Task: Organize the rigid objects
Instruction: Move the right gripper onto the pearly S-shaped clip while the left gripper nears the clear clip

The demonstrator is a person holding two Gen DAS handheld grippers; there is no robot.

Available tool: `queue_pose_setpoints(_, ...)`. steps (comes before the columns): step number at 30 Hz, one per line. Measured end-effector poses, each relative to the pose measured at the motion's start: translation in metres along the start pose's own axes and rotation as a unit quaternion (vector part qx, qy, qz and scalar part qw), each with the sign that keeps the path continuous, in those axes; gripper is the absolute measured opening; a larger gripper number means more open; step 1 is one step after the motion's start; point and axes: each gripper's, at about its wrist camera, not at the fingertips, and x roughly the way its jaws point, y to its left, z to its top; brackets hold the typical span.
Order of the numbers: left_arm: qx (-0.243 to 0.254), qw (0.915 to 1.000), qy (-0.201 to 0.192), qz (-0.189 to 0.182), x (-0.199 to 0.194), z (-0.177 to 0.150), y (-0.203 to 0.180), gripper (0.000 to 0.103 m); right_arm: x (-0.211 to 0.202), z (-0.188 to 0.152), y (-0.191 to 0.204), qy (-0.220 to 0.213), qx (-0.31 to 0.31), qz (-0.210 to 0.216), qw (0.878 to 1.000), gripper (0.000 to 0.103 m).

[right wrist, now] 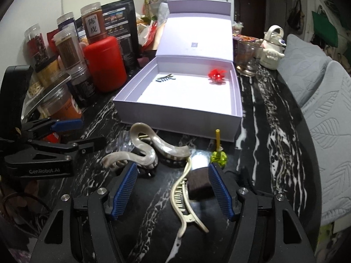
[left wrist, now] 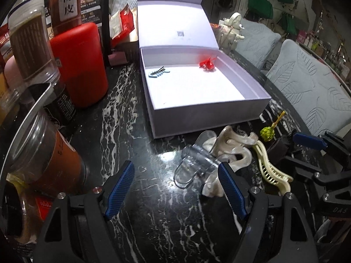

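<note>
An open lilac box (left wrist: 210, 118) (right wrist: 175, 111) lies on the black marble table, holding a blue comb clip (left wrist: 158, 72) (right wrist: 165, 78) and a red flower clip (left wrist: 207, 64) (right wrist: 216, 75). In front of it lie a clear claw clip (left wrist: 193, 164) (right wrist: 119, 144), a pearly wavy claw clip (left wrist: 230, 151) (right wrist: 144, 151), a cream banana clip (left wrist: 272, 168) (right wrist: 184, 199), a brown block (right wrist: 200, 183) and a green clip on a yellow stick (left wrist: 268, 131) (right wrist: 218, 154). My left gripper (left wrist: 176, 188) (right wrist: 70, 131) is open beside the clear clip. My right gripper (right wrist: 172, 190) (left wrist: 311, 144) is open around the cream clip.
Jars (left wrist: 33, 50) (right wrist: 65, 50), a red canister (left wrist: 80, 63) (right wrist: 105, 63) and dark pouches stand left of the box. A glass (right wrist: 248, 57) and a white teapot (right wrist: 272, 48) (left wrist: 233, 29) stand at the right back. Grey cushioned chairs (left wrist: 307, 87) (right wrist: 329, 120) flank the table's right edge.
</note>
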Motion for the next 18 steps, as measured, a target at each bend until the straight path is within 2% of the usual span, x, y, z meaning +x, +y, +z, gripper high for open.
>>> queue_pose_setpoints(12,0.001,0.999,0.039,-0.023,0.024,-0.008,0.006,0.079,0.033,0.016,0.013,0.023,-0.013,0.035,0.999,0.067)
queue_pose_setpoints(18,-0.002,0.9975,0.053,-0.047,0.029,-0.015,0.007,0.078,0.05,0.019,0.014,0.04,-0.02,0.046,0.998,0.062)
